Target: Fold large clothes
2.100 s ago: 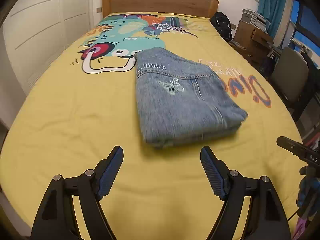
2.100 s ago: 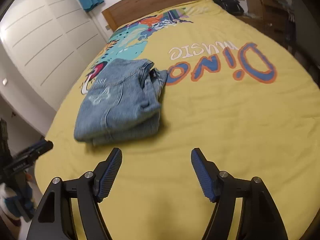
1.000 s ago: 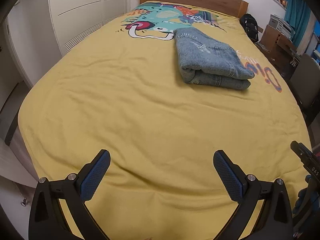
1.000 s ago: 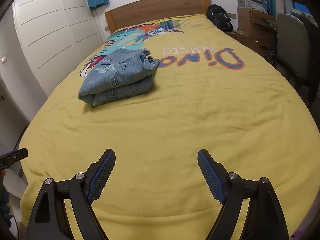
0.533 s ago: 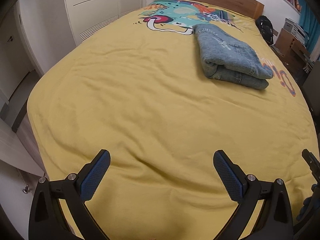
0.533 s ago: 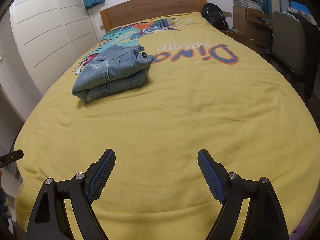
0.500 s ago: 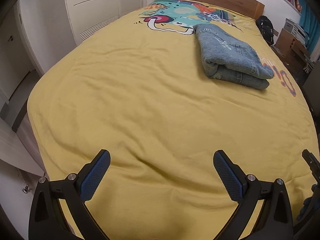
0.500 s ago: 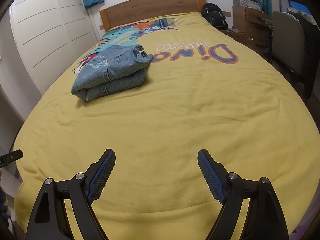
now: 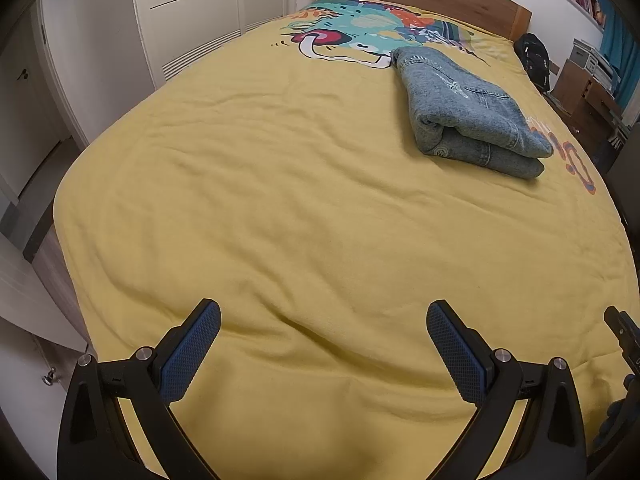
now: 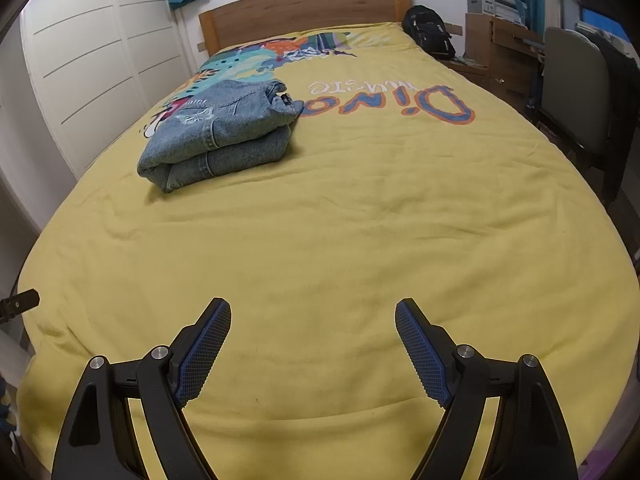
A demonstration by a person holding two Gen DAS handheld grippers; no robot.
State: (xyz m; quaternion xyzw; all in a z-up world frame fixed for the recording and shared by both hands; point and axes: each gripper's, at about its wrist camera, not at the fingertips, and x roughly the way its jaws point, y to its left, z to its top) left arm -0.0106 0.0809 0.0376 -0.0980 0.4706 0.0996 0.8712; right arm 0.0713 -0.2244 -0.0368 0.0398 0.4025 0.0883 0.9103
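A folded blue denim garment (image 9: 468,108) lies on the yellow bedspread (image 9: 300,200), far ahead and to the right in the left wrist view. In the right wrist view it (image 10: 220,136) lies far ahead to the left. My left gripper (image 9: 323,318) is open and empty near the foot of the bed. My right gripper (image 10: 313,312) is open and empty, also near the foot of the bed. Both are well apart from the garment.
A wooden headboard (image 10: 304,10) stands at the far end. White wardrobe doors (image 10: 92,64) run along the left side. A black backpack (image 10: 428,36), a wooden desk (image 10: 500,56) and a chair (image 10: 572,96) stand to the right of the bed.
Both grippers have drawn back from the folded garment toward the foot of the bed. The left one has also swung a little further left. The garment has not moved.
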